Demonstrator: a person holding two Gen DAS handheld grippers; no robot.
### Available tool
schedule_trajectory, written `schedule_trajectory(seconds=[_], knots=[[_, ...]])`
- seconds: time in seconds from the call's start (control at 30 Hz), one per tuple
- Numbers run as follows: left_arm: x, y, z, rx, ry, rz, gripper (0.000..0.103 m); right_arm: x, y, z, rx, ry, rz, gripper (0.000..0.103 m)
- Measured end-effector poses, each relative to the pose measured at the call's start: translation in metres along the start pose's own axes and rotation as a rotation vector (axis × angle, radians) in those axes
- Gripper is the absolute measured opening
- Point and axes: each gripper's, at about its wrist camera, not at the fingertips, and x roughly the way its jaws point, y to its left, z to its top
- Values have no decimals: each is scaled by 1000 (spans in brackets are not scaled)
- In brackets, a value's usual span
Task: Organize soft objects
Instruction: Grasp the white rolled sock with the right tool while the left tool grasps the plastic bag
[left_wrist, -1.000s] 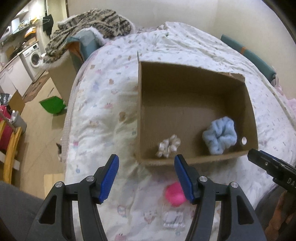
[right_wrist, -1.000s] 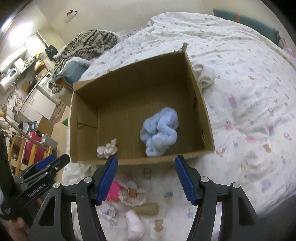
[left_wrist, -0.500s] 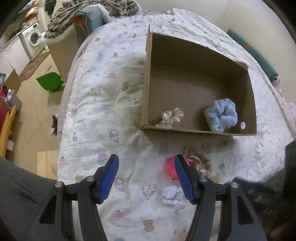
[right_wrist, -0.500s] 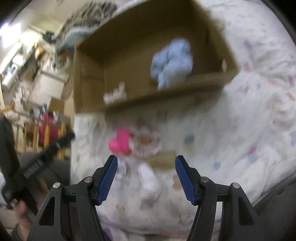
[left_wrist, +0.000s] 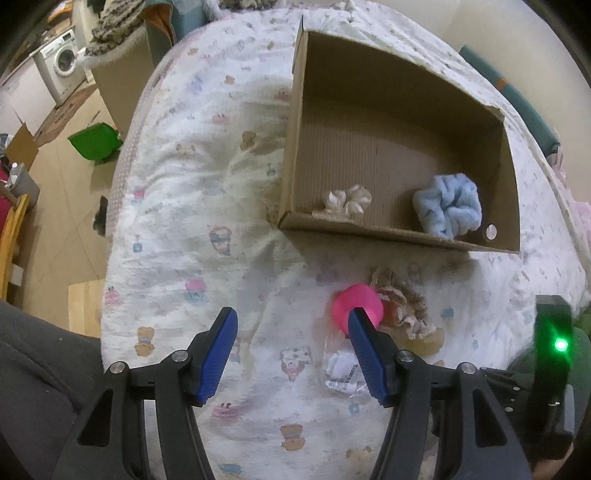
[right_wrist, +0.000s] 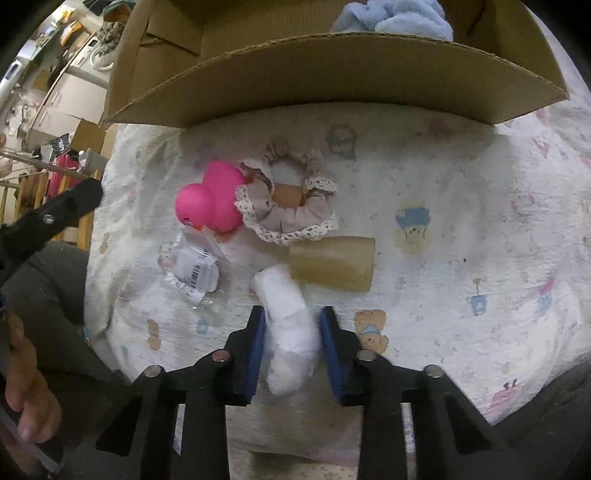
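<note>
Scene: a bed (right_wrist: 461, 221) in a cartoon-print quilt, with a cardboard box (right_wrist: 332, 74) lying open at the far side of a small pile of soft things.
Right tongs (right_wrist: 291, 339): pointed steeply down, jaws closing around a white rolled sock (right_wrist: 288, 325); a sliver of gap shows at each blue pad, so the grip does not look firm yet.
Sock's long axis: runs roughly along the tongs' own line, from between the jaws away toward the box, tilted a little left.
Sock's neighbours: its far end is just beside a tan cardboard tube (right_wrist: 332, 264); a lace scrunchie (right_wrist: 288, 206) and a pink rubber duck (right_wrist: 210, 201) lie beyond.
Left tongs (left_wrist: 291, 339): half-wide, holding nothing, over bare quilt with the duck behind one pad.
Nearer hand: the right.
Box contents: a blue scrunchie (left_wrist: 448, 208) and a cream scrunchie (left_wrist: 347, 199).
</note>
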Motion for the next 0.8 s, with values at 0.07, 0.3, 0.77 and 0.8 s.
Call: schedule_trajectory(seconds=[0.07,0.3,0.77,0.8], knots=[[5,-2,-2,7,20,-5,59,-10,-2,-1,-5,-29,28,28],[28,-23,-18,90,105,-24,59,-61,-12,-2,40,-275,124,28],[89,-76,-43,258,237,37,59,-76,-42,6,170,-365,122,28],[89,-77,-42,256,233,39,59,-77,-42,6,169,-363,123,28]])
